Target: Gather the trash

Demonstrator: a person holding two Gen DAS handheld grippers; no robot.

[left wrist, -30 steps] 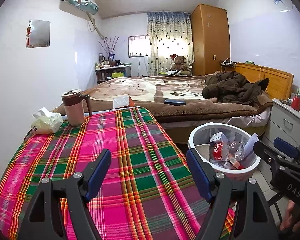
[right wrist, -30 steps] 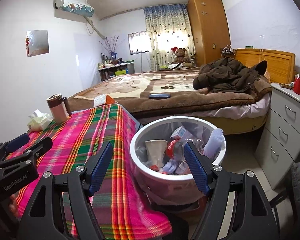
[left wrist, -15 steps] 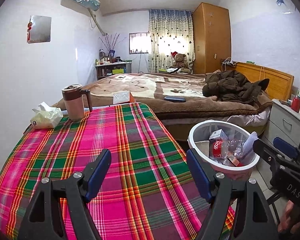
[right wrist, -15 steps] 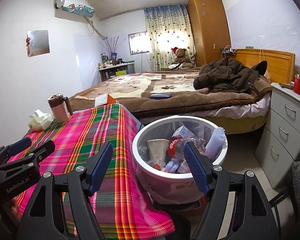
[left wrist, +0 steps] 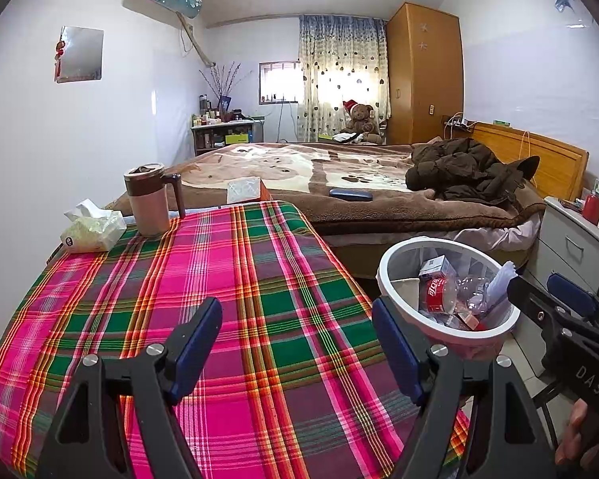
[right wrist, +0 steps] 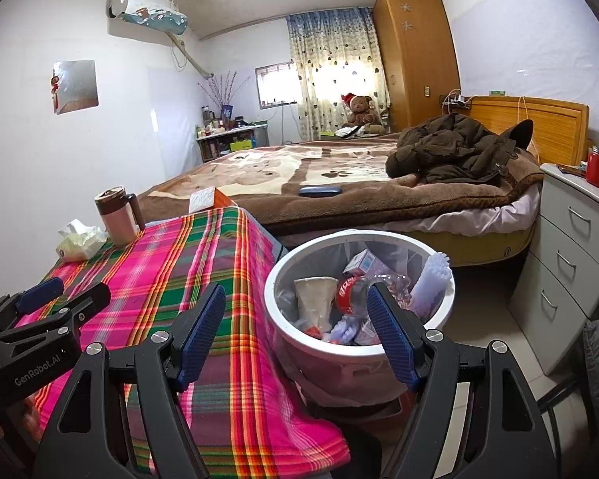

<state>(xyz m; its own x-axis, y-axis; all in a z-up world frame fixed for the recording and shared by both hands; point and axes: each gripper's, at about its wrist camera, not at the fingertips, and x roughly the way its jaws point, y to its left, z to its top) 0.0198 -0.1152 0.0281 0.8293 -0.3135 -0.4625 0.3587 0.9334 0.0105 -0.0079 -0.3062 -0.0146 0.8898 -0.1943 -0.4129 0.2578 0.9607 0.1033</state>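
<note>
Bed (left wrist: pixel 339 175) fills the back of the room, brown blanket, dark jacket (left wrist: pixel 467 173) heaped on it near the headboard. In front of it, table with pink-green plaid cloth (left wrist: pixel 227 299), basically bare across the middle.

Trash bin (right wrist: pixel 359 359), white round rim with a clear liner, stands on the floor just beside the table's right edge, between table and bed. It's already loaded: crushed clear plastic bottle with red label (right wrist: pixel 349 293), small white carton (right wrist: pixel 361 261), crumpled paper (right wrist: pixel 315 295), pale wrappers and bits underneath (can't ID the smaller stuff).

Progress, my read: collecting looks mostly done or finished. No loose trash visible on the plaid cloth. What's left on the table sits at the far left corner: tissue pack (left wrist: pixel 94 229) with a sheet poking out and a brown lidded mug (left wrist: pixel 149 199), close together. Neither reads as trash. Small box (left wrist: pixel 245 191) at the far table edge, unclear whether it's rubbish.

Left gripper (left wrist: pixel 297 343) hovers over the table, jaws wide apart, nothing between the blue pads. Right gripper (right wrist: pixel 295 333) hangs near the bin's rim, jaws wide too, empty; the bin only shows through the gap.
</note>
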